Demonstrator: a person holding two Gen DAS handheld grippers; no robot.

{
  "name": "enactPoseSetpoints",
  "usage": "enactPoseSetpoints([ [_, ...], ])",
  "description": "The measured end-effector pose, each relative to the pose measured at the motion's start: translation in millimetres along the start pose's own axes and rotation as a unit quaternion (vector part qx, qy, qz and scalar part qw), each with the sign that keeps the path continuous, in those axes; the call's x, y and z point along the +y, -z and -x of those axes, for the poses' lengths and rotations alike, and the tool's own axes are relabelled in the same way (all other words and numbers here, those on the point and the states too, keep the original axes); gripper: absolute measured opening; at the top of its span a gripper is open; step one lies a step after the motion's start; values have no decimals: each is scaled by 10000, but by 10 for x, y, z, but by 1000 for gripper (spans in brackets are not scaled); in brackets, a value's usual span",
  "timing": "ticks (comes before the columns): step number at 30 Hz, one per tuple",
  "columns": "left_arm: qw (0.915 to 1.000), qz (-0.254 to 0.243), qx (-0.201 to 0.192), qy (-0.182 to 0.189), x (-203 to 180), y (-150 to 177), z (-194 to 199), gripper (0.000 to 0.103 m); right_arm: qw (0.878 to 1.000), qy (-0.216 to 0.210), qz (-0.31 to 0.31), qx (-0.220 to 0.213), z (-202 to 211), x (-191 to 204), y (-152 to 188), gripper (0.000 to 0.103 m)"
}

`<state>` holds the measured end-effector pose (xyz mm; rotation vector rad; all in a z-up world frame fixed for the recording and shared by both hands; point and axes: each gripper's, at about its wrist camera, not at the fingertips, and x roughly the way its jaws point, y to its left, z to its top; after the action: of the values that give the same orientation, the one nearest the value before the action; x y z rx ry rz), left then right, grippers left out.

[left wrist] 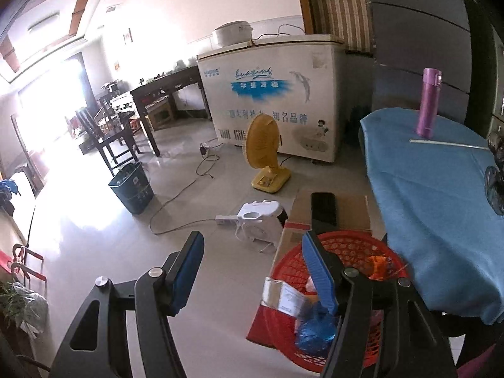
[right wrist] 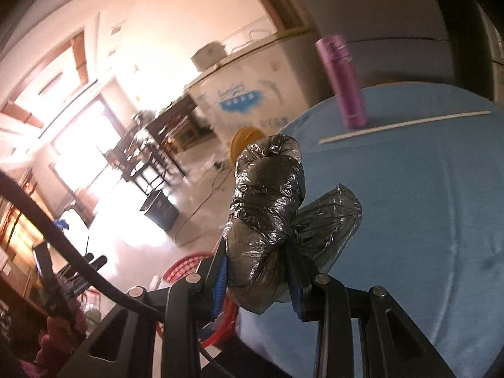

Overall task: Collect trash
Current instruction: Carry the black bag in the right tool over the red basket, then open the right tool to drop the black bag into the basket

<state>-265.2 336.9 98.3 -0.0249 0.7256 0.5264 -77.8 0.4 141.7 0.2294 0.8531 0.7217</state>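
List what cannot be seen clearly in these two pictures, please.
- Red basket, left wrist view: contents partly hidden by the left gripper.
- Black plastic bag, right wrist view: its contents are hidden by the wrapping.
- Purple bottle, right wrist view: label blurred.

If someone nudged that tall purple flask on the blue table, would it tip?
Probably. The purple flask stands upright, tall and narrow on soft blue cloth, so it likely topples easily. Being cylindrical, it would probably roll afterwards. It looks rigid.
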Motion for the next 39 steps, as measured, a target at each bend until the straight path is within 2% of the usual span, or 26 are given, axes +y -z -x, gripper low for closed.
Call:
enactPoseSetpoints([
  [7, 9994, 280, 62, -201, 258, 9, -63, 66, 9983, -269, 197, 478, -426, 235, 33, 35],
  [12, 9992, 286, 211, -195, 276, 64, -166, 66, 9958, -398, 339, 752, -637, 369, 107, 35],
  [21, 9981, 393, 437, 158, 189, 123, -330, 66, 9868, -654, 600, 1355, -1053, 695, 280, 35],
  [26, 9983, 314, 397, 297, 134, 128, -314, 66, 9795, -848, 732, 1674, -1337, 921, 399, 36],
  [35, 9983, 176, 355, 424, 32, 52, -275, 66, 9741, -1249, 540, 1806, -1460, 1021, 508, 38],
  [37, 9985, 102, 333, 432, -24, 40, -255, 66, 9740, -1318, 465, 1782, -1462, 999, 512, 43],
  [38, 9985, 77, 327, 438, -46, 35, -250, 66, 9734, -1421, 373, 1758, -1458, 976, 508, 49],
  [39, 9985, 41, 317, 452, -89, 26, -239, 66, 9729, -1501, 285, 1734, -1458, 960, 504, 65],
])
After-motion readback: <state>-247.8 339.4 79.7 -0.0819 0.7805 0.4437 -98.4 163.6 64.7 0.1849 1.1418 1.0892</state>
